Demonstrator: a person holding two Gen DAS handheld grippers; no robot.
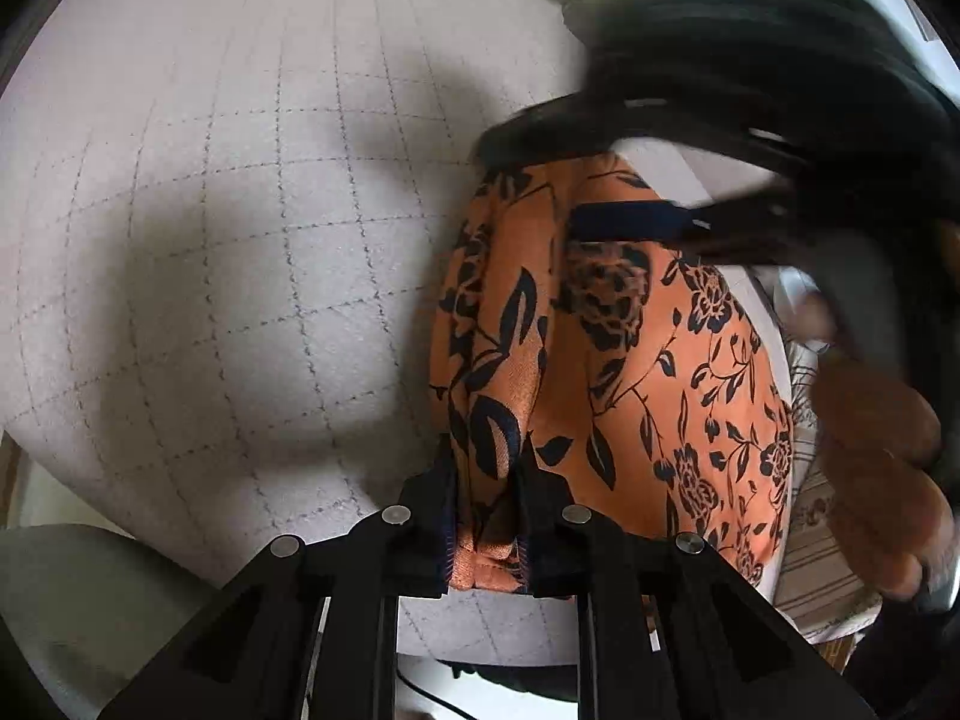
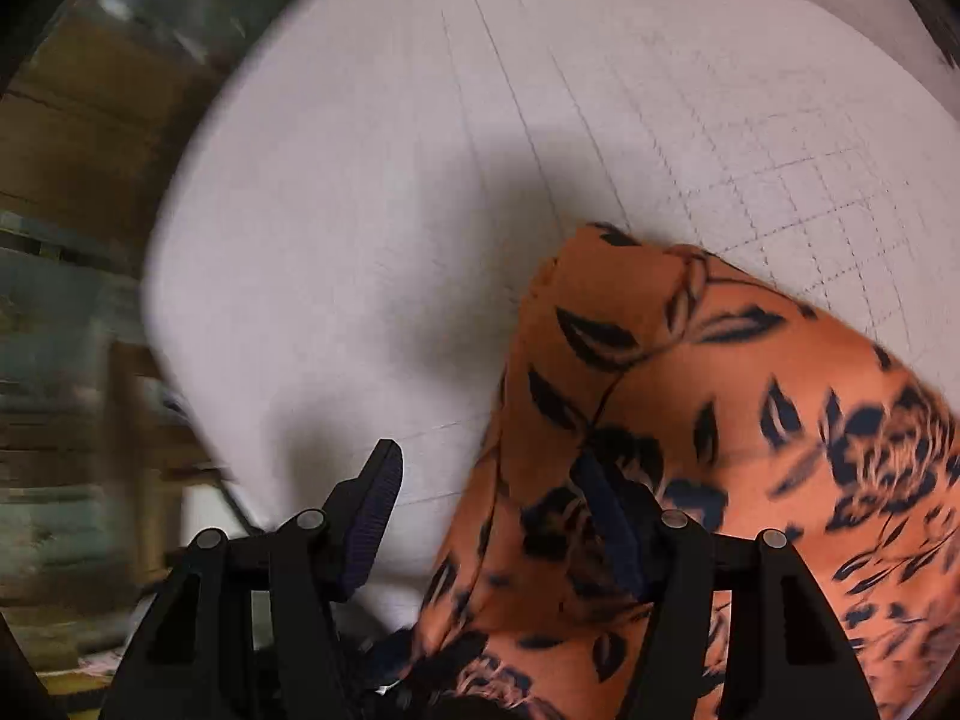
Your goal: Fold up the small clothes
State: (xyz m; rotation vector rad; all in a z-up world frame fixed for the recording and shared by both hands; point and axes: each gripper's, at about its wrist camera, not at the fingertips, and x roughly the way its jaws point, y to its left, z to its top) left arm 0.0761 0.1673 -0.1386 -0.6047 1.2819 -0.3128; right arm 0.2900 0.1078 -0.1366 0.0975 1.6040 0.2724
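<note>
Orange floral cloth (image 1: 606,348), thin and softly creased with dark leaf prints, is pinched between the ribbed black pads of the left gripper (image 1: 485,516). It drapes onto a pale grey quilted cover (image 1: 228,228) stitched in squares. The right gripper (image 2: 486,516) stands apart, its one finger (image 2: 606,516) against the cloth; beyond lies more cover, blurred.

Soft daylight, dim. Broad shadows fall on the cloth (image 1: 210,210). Motion blur smears both views; fisheye edges curve and darken.
</note>
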